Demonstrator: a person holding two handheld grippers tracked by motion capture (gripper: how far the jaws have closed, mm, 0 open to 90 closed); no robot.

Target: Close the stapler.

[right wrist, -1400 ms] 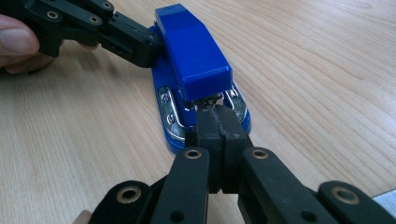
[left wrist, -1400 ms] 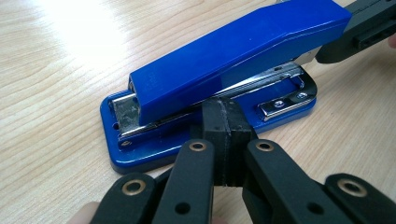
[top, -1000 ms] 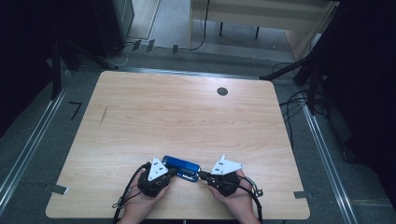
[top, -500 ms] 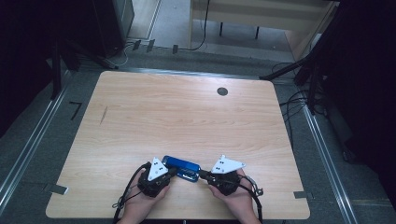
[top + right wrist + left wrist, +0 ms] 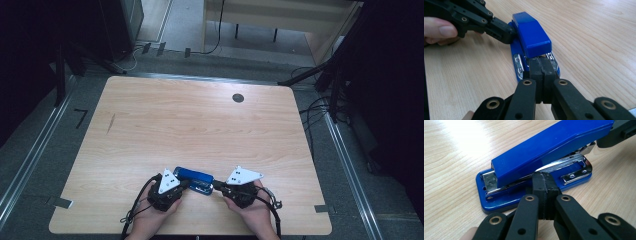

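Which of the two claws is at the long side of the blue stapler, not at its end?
The left claw; the right claw is at the hinge end of the stapler.

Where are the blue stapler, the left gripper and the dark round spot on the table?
blue stapler (image 5: 549,145), left gripper view, top arm.
left gripper (image 5: 183,184), high view, jaw tips.
dark round spot (image 5: 238,98), high view, centre.
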